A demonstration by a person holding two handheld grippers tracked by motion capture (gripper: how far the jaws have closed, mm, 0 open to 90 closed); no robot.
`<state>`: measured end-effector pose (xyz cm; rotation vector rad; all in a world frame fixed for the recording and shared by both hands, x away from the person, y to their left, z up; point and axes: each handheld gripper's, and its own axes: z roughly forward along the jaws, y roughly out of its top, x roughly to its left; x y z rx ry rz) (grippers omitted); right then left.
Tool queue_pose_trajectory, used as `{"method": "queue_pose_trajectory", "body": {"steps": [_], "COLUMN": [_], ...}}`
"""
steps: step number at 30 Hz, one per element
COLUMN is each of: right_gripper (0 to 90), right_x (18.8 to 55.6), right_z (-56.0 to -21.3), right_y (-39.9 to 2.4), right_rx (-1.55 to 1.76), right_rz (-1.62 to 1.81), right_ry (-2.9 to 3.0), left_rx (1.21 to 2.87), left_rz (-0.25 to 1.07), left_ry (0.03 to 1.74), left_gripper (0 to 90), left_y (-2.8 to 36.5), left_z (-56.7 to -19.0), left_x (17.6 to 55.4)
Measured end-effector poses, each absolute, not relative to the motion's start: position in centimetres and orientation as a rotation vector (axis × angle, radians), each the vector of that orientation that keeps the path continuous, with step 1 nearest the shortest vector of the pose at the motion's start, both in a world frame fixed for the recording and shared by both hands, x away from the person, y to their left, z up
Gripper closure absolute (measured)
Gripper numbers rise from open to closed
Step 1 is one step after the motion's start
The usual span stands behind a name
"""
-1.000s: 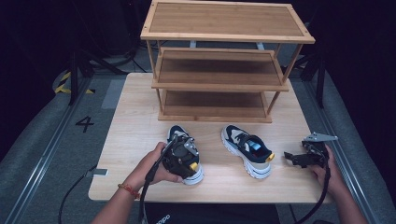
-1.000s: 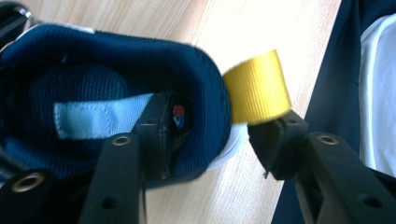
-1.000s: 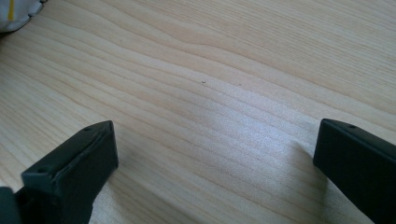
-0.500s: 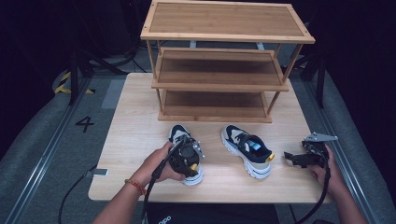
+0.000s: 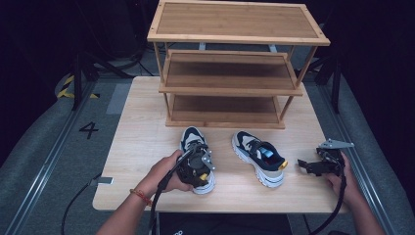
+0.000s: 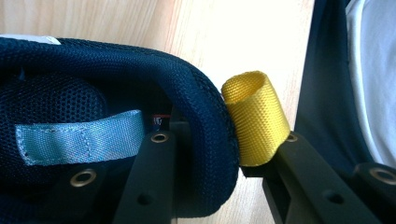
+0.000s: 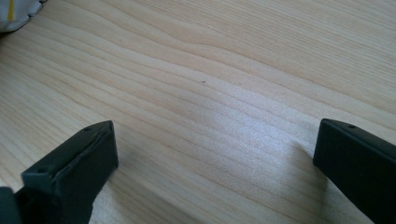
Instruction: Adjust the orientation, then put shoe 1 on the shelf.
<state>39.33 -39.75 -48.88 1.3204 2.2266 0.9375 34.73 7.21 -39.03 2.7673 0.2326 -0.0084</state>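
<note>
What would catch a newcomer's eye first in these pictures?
The three-tier wooden rack at the far side of the table dominates. In front of it lie two dark-blue-and-white sneakers: the left hand-held gripper is shut on the left sneaker at its padded heel collar, beside a bright yellow pull loop. The right sneaker lies untouched, and the right hand-held gripper waits open beside it.

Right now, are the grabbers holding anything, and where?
The left gripper pinches the left shoe by its padded heel collar, beside the yellow loop. The right gripper holds nothing.

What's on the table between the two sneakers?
Nothing: in the high view, bare wooden table separates the left sneaker, gripped at its heel by the left tongs, from the right sneaker.
</note>
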Motion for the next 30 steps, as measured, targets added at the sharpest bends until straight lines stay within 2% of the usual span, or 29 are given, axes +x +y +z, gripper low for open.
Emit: {"method": "queue_pose_trajectory", "body": {"steps": [10,14,20,30], "right_gripper": [0.0,0.0,0.0,0.0], "right_x": [39.4,39.4,39.3,39.3], "right_z": [-48.9,-48.9,-48.9,-48.9], "right_y": [-39.8,-39.8,-39.8,-39.8], "right_rx": [1.318,1.318,1.325,1.324], "right_rz": [0.939,0.939,0.937,0.936], "right_ry": [2.229,2.228,2.226,2.226], "left_rx": [2.789,2.764,2.760,2.737], "left_rz": [0.068,0.172,0.238,0.331], "left_ry": [0.108,0.060,0.011,-0.065], "left_gripper": [72.8,72.9,73.0,72.6], "left_y": [6.3,5.8,5.3,3.7], "left_z": [-34.8,-32.3,-29.9,-25.6], "left_x": [34.1,33.9,33.9,35.7]}}
